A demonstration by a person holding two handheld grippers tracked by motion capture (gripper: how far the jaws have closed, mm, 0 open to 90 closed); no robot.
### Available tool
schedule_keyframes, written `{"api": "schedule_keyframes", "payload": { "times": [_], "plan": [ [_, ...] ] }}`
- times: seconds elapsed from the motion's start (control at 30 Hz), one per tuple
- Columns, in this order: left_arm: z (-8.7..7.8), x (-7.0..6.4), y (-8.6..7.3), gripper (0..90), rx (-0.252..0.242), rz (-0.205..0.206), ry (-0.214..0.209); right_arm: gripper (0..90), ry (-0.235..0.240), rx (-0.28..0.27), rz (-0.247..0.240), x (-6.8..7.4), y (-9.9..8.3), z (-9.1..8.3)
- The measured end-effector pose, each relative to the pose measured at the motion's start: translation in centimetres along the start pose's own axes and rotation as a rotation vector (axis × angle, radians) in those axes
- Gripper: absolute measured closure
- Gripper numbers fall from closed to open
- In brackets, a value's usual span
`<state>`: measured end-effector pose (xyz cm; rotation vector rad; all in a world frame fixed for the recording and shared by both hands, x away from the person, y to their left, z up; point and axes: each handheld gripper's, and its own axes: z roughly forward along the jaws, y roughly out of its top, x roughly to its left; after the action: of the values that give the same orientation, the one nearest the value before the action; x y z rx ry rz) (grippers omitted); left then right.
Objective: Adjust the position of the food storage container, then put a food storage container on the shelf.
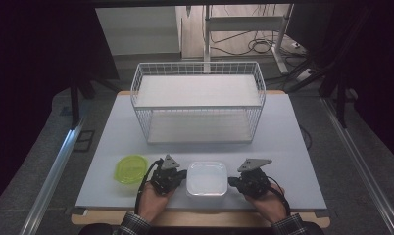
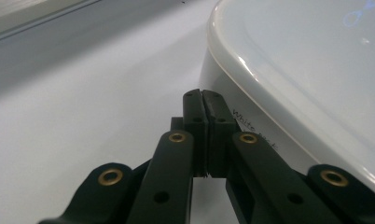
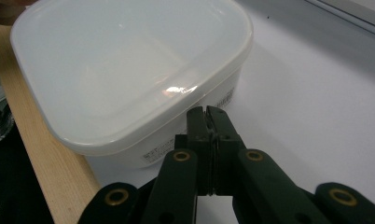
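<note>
High view shows my left tool (image 1: 182, 173) and right tool (image 1: 233, 182) flanking the white, lidded, rounded-square plastic container (image 1: 207, 178) at the near edge of the pale counter (image 1: 283, 147). Left gripper view has my jaws pressed together, gripping nothing, tips just beside the container's side wall (image 2: 269, 135). Right gripper view shows the same: jaws pressed together, empty, right at the container's wall (image 3: 129, 84). A lime-green round lidded tub (image 1: 131, 169) sits left; a white wire basket (image 1: 198, 102) stands farther back.
</note>
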<state>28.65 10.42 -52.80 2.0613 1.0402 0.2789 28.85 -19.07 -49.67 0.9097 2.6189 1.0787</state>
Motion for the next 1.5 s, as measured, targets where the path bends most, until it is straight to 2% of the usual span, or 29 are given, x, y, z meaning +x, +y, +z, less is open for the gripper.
{"api": "schedule_keyframes", "payload": {
  "times": [0.17,0.23,0.33,0.43,0.5,0.67,0.7,0.77,0.87,0.9,1.03,1.1,1.27,1.3,1.33,1.37,1.5],
  "plan": [
    [-0.1,0.2,0.0,85.7,0.01,-0.004,-0.008,84.4,-0.005,-0.003,0.005,0.1,-0.1,-0.1],
    [-1.3,0.1,-0.1,80.8,0.02,0.011,0.001,80.5,-0.014,-0.016,0.009,-0.1,-0.2,-0.5],
    [-2.9,0.0,-0.6,65.5,0.011,0.048,0.026,70.1,-0.05,-0.038,0.008,-0.6,-0.7,-1.3],
    [-4.1,0.0,-1.7,42.6,-0.011,0.071,0.028,50.0,-0.066,-0.057,0.033,-1.3,-0.9,-1.8],
    [-4.4,0.1,-2.1,34.4,-0.018,0.089,0.04,41.7,-0.07,-0.063,0.034,-1.5,-1.0,-1.8],
    [-4.8,0.3,-1.9,18.6,-0.072,0.089,-0.017,29.8,-0.088,-0.072,0.02,-1.4,-0.9,-1.9],
    [-4.9,0.3,-1.9,18.1,-0.079,0.09,-0.026,27.8,-0.088,-0.076,0.021,-1.4,-0.9,-1.9],
    [-4.9,0.2,-1.8,12.2,-0.078,0.088,-0.024,24.0,-0.085,-0.084,0.022,-1.5,-0.9,-2.1],
    [-4.9,0.1,-1.7,9.7,-0.075,0.089,-0.026,20.5,-0.082,-0.095,0.024,-1.6,-0.9,-2.2],
    [-4.9,0.0,-1.7,8.0,-0.075,0.09,-0.04,17.0,-0.077,-0.104,0.027,-1.5,-0.9,-2.2],
    [-5.0,-0.1,-1.5,7.2,-0.08,0.1,-0.05,12.3,-0.068,-0.11,0.027,-1.3,-0.9,-2.2],
    [-5.1,-0.2,-1.5,7.1,-0.085,0.106,-0.059,9.9,-0.051,-0.112,0.042,-1.1,-0.9,-2.2],
    [-5.1,-0.3,-1.3,6.2,-0.124,0.136,-0.067,7.3,-0.039,-0.127,0.036,-0.6,-0.7,-2.3],
    [-5.1,-0.3,-1.3,6.0,-0.124,0.136,-0.067,7.3,-0.039,-0.127,0.036,-0.6,-0.7,-2.3],
    [-5.0,-0.2,-1.1,6.0,-0.108,0.118,-0.096,6.3,-0.031,-0.128,0.032,-0.3,-0.5,-2.3],
    [-4.9,-0.2,-1.0,5.9,-0.106,0.11,-0.104,5.4,-0.03,-0.129,0.029,-0.2,-0.5,-2.2],
    [-4.8,-0.6,-0.5,4.9,-0.093,0.105,-0.11,0.9,-0.03,-0.127,0.021,0.4,-0.2,-2.1]
  ]
}}
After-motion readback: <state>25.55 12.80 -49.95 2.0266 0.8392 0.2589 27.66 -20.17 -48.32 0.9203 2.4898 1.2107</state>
